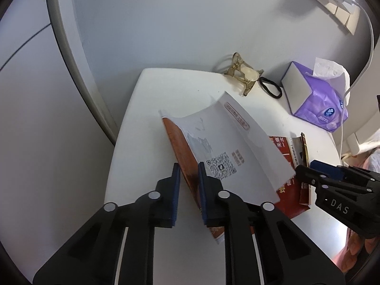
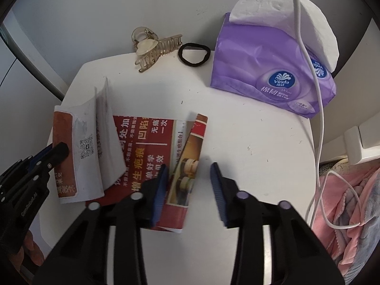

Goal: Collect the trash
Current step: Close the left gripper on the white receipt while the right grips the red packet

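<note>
Along the left edge of the table [image 2: 249,142]: left gripper [image 1: 188,166], nearly closed, pads pinching the brown side of a flattened white carton [image 1: 237,147], tilted up off the surface. Partly under that carton, toward the front edge: red wrapper [image 2: 147,137], one folded flap raised. Over that flap: right gripper [image 2: 190,173], jaws apart, left pad just beside the flap, right pad clear of it, nothing gripped. Along the back edge: hair claw [image 2: 152,47], black hair tie [image 2: 193,64], then purple tissue pack [image 2: 256,71] at the back right corner. Across the pack and down past the right edge: white cable [image 2: 322,118].
</note>
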A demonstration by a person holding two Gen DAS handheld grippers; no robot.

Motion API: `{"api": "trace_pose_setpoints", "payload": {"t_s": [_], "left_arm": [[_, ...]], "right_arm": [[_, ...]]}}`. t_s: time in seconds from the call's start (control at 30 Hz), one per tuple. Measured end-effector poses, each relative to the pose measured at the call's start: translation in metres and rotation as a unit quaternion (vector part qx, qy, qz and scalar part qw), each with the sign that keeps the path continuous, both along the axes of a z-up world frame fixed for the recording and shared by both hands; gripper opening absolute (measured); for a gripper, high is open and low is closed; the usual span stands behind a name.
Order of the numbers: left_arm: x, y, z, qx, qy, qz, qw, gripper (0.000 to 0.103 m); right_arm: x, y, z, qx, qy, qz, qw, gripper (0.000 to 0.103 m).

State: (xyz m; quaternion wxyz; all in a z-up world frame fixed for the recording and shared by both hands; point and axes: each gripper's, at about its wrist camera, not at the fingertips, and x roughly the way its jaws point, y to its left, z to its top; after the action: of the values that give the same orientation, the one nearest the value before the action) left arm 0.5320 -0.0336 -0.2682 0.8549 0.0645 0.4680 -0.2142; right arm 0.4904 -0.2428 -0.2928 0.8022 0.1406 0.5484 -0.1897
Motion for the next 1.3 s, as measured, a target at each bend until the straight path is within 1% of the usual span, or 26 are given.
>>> {"api": "trace_pose_setpoints", "payload": {"t_s": [0.07,0.3,0.6,0.73,0.97,1.3], "left_arm": [[-0.001,-0.002,0.002,0.002,-0.004,0.000,1.0000,0.009],[-0.005,-0.006,0.008,0.005,-0.011,-0.004,0.9999,0.003],[-0.015,-0.008,0.017,0.001,-0.015,-0.003,0.9999,0.002],[-0.022,-0.009,0.026,-0.001,-0.019,-0.005,0.9998,0.001],[-0.035,-0.006,0.041,-0.008,-0.026,-0.003,0.9996,0.001],[-0.050,0.002,0.064,-0.005,-0.045,-0.005,0.9990,0.001]], "right_arm": [[-0.003,-0.002,0.001,0.006,-0.001,0.001,1.000,0.025],[-0.010,-0.015,0.008,0.025,-0.011,0.003,1.000,0.020],[-0.023,-0.019,0.029,0.027,-0.027,0.015,0.999,0.019],[-0.030,-0.021,0.041,0.028,-0.035,0.019,0.999,0.018],[-0.035,-0.014,0.054,0.023,-0.042,0.028,0.998,0.018],[-0.053,-0.006,0.075,0.029,-0.061,0.040,0.997,0.017]]}}
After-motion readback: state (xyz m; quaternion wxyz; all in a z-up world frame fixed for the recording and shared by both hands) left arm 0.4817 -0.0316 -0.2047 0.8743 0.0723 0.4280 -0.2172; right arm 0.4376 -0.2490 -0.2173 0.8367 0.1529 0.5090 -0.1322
